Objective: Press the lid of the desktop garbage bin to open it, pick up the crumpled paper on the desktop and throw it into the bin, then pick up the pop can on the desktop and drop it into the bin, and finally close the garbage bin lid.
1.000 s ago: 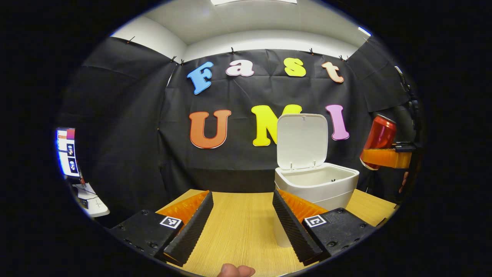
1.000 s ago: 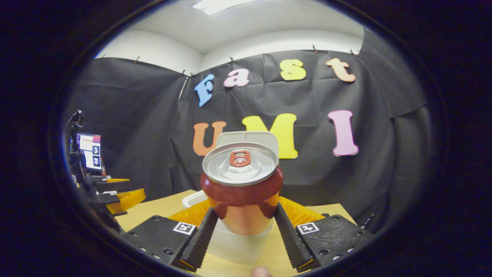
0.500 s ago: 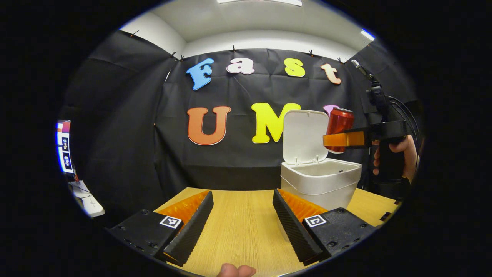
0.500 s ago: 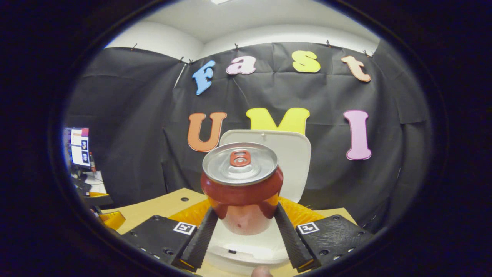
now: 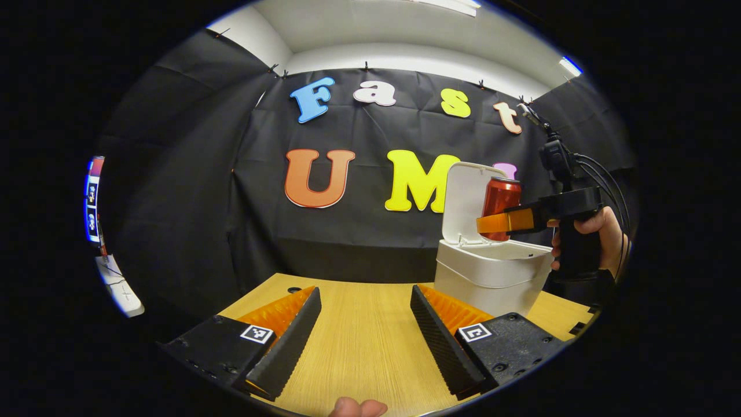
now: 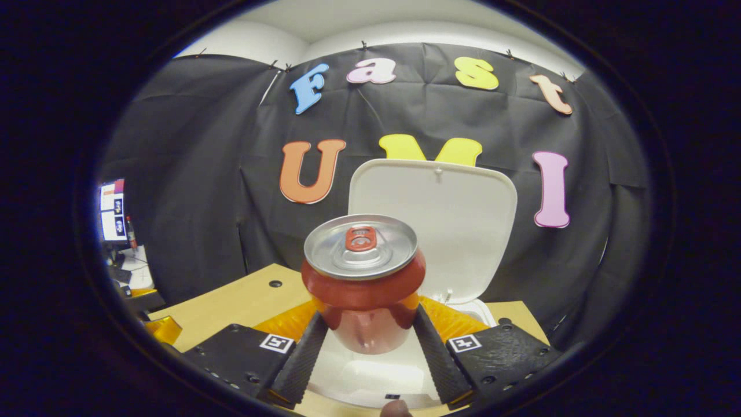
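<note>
In the left gripper view, your left tool (image 5: 365, 324) hangs wide apart and empty over the bare counter (image 5: 365, 341), parked to the left so the bin (image 5: 492, 278) stays free. Far right, your right tool (image 5: 503, 222) holds the can (image 5: 501, 197) upright over the bin's mouth, with the lid (image 5: 466, 200) standing raised behind it. A second ago the can was out at the right edge, well clear of the bin; it has since swung in above the opening.

In the right gripper view, the right tool (image 6: 365, 347) clamps the can (image 6: 362, 278) by its sides, top up, so it can drop straight. The bin (image 6: 370, 376) lies directly below and the lid (image 6: 457, 220) looms larger than before.
</note>
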The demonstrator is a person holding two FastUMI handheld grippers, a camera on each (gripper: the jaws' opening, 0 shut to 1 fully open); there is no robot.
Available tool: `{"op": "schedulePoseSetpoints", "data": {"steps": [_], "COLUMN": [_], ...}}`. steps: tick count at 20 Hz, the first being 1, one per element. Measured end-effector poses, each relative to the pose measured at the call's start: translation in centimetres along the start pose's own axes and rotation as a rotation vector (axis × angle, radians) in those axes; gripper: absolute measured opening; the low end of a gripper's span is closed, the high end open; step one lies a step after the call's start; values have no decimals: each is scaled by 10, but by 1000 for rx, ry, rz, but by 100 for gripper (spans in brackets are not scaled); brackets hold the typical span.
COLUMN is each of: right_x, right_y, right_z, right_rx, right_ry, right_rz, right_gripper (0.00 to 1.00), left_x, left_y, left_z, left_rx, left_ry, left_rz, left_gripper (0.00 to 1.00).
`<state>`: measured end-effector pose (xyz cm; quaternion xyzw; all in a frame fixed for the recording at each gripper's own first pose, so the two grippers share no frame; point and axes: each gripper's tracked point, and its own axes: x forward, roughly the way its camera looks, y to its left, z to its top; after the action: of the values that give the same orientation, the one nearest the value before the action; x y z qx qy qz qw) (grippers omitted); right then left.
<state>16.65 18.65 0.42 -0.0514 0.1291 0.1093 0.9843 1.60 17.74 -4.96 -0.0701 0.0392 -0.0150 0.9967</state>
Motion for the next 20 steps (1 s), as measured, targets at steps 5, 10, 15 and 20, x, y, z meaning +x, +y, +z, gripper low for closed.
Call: {"op": "schedulePoseSetpoints", "data": {"steps": [5,10,15,20], "right_x": [1,-11,-27,-44], "right_y": [-2,-16,-23,-30], "right_z": [-2,3,26,55], "right_rx": [41,81,78,58], "right_ry": [22,12,-52,-153], "right_rz": [2,8,2,-43], "right_gripper": [88,97,95,95], "left_x": [-2,-5,-12,-20], "left_y": [9,3,-14,-41], "left_z": [6,11,7,4], "left_rx": [-13,22,29,60], "left_ry": [-10,-4,11,20], "left_rz": [19,38,40,16], "left_gripper": [99,99,100,99]}}
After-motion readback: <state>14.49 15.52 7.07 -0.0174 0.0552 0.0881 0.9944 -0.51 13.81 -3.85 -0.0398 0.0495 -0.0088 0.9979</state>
